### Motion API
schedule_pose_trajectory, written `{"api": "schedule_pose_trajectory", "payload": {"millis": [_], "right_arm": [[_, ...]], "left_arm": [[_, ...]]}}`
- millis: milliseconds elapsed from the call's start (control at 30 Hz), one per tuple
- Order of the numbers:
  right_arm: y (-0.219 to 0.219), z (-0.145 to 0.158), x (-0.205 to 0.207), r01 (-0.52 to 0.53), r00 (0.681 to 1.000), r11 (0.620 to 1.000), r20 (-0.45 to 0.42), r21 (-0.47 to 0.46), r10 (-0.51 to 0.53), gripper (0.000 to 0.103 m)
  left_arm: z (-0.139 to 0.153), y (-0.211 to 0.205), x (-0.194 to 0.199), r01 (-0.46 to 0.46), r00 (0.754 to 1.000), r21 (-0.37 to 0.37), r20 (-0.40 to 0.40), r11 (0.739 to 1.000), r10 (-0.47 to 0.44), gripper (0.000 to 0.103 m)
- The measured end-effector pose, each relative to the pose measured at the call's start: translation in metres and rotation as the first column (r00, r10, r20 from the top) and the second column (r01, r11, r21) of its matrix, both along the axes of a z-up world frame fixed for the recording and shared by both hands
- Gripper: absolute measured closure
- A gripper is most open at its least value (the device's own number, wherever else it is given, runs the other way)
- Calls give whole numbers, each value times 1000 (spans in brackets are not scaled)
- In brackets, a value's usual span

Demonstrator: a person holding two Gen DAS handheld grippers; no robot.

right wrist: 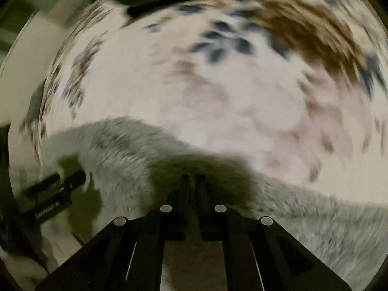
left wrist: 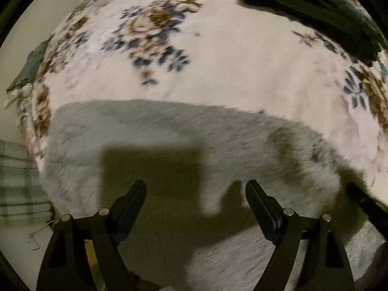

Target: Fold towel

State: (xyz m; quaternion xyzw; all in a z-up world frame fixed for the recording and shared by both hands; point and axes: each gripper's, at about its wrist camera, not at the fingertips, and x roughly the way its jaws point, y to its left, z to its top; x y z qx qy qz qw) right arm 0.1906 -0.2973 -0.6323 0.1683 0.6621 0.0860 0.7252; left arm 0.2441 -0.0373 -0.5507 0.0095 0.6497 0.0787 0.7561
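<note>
A grey fluffy towel [left wrist: 150,131] lies on a white bed cover with blue and brown flowers [left wrist: 218,55]. My left gripper [left wrist: 196,191] hovers open above the towel, nothing between its fingers, its shadow falling on the pile. In the right wrist view the same grey towel [right wrist: 121,155] is bunched up, and my right gripper [right wrist: 193,179] is shut on a raised fold of it, the fingers nearly touching. The left gripper [right wrist: 60,181] shows at the left edge of that view, over the towel's far end. The right wrist view is blurred by motion.
A dark green folded cloth [left wrist: 315,4] lies at the far right of the bed. A green checked fabric [left wrist: 17,181] sits beside the bed at the left, and another greenish cloth [left wrist: 29,68] hangs at the bed's left edge.
</note>
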Motion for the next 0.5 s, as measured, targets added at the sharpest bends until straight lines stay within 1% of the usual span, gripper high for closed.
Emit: {"api": "schedule_pose_trajectory", "payload": {"millis": [67,100,167,200,267,300,367,400,433,467,500], "right_arm": [[-13,-12,1,65,997,998,-46,-2,-65,103],[-21,-13,-1,91,994,996,-58,19,-90,103],[-32,-20,1,134,988,989,-85,61,-128,103],[-36,-20,1,144,986,986,-99,81,-136,103],[-43,-15,-5,171,981,980,-114,98,-160,101],[-51,-12,-10,185,978,978,-117,92,-174,97],[-60,-2,-23,229,970,969,-104,87,-220,80],[-63,-1,-31,261,963,961,-97,94,-252,58],[-71,4,-41,303,951,947,-93,106,-294,39],[-87,12,-58,359,932,925,-92,124,-350,35],[-102,16,-75,413,910,900,-95,140,-403,33]], "left_arm": [[1,-9,7,28,1000,-57,6,998,-27,20],[0,-16,10,52,999,-65,6,997,-51,20],[-8,-31,20,119,993,-36,0,992,-119,20],[-16,-34,25,137,991,-15,-4,991,-137,20],[-32,-33,35,133,990,-28,-34,991,-133,19],[-39,-30,39,125,991,-37,-44,992,-126,17],[-37,-25,42,115,992,-61,-48,992,-118,17],[-33,-24,39,120,991,-61,-43,991,-123,17],[-28,-24,36,126,991,-56,-40,990,-128,17],[-20,-23,30,130,991,-57,-35,990,-132,17],[-12,-24,23,130,991,-63,-30,989,-132,17]]}}
